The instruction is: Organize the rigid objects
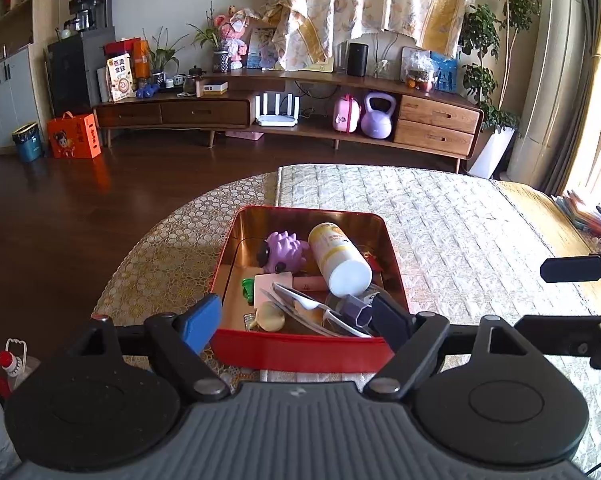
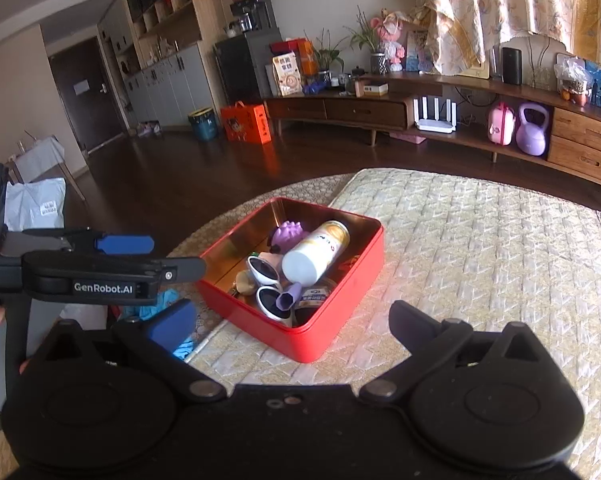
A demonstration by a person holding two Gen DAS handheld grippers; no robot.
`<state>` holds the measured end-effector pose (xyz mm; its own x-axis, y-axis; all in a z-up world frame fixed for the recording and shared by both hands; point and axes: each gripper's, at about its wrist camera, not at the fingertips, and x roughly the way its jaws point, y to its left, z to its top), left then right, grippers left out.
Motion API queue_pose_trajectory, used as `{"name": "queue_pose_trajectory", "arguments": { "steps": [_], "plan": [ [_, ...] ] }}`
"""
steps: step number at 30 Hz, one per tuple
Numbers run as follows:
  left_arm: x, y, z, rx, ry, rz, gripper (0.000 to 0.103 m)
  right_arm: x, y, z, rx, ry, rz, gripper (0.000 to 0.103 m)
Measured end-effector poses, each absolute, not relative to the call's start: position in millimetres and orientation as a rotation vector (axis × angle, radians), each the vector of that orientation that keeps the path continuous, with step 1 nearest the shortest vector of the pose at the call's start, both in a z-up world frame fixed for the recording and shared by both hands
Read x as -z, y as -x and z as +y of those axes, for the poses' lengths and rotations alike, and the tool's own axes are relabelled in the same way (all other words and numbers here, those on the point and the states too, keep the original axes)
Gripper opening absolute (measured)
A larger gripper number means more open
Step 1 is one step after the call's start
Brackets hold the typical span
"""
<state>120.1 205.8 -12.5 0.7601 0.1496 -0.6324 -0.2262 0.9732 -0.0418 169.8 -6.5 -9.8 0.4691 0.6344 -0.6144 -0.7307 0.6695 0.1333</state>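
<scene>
Left gripper [image 1: 300,316]: jaws spread, nothing clamped; its blue fingers [image 1: 202,322] straddle the near wall of the tin at bottom centre of the left view. In the right view it shows at mid left.

Right gripper [image 2: 288,320]: jaws spread wide, empty, bottom of its own view, above the quilted cover [image 2: 480,248] just short of the tin's near corner; its tip enters the left view at the right edge.

Tin [image 1: 300,350]: red outside, coppery inside, open, centre frame, resting where the quilted cover meets a round-patterned cloth [image 1: 168,256].

Contents, all inside the tin:
- can [image 1: 338,258], yellow and white with a white cap, lying tilted on top of the other items;
- purple spiky toy [image 1: 282,250], far side, touching the can;
- sunglasses [image 2: 266,280], white frame, near side;
- purple hexagonal piece [image 2: 290,296], beside the sunglasses;
- pink flat piece [image 1: 272,282];
- small green item [image 1: 247,288], at the left wall;
- pale round object [image 1: 270,316], near the front wall.

Background: wooden sideboard [image 1: 284,112] along the wall, upper frame.
</scene>
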Motion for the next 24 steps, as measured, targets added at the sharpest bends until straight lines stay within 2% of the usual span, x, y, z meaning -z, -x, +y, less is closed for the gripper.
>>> {"name": "queue_pose_trajectory", "arguments": {
  "steps": [11,24],
  "plan": [
    [15.9,-98.0,189.8,-0.242,0.107,0.668,0.089,15.6,-147.0,-28.1,-0.833,0.129,0.636,0.103],
    [17.0,-92.8,181.7,-0.263,0.092,0.651,0.089,21.7,-133.0,-47.7,-0.829,0.091,0.638,0.103]
  ]
}}
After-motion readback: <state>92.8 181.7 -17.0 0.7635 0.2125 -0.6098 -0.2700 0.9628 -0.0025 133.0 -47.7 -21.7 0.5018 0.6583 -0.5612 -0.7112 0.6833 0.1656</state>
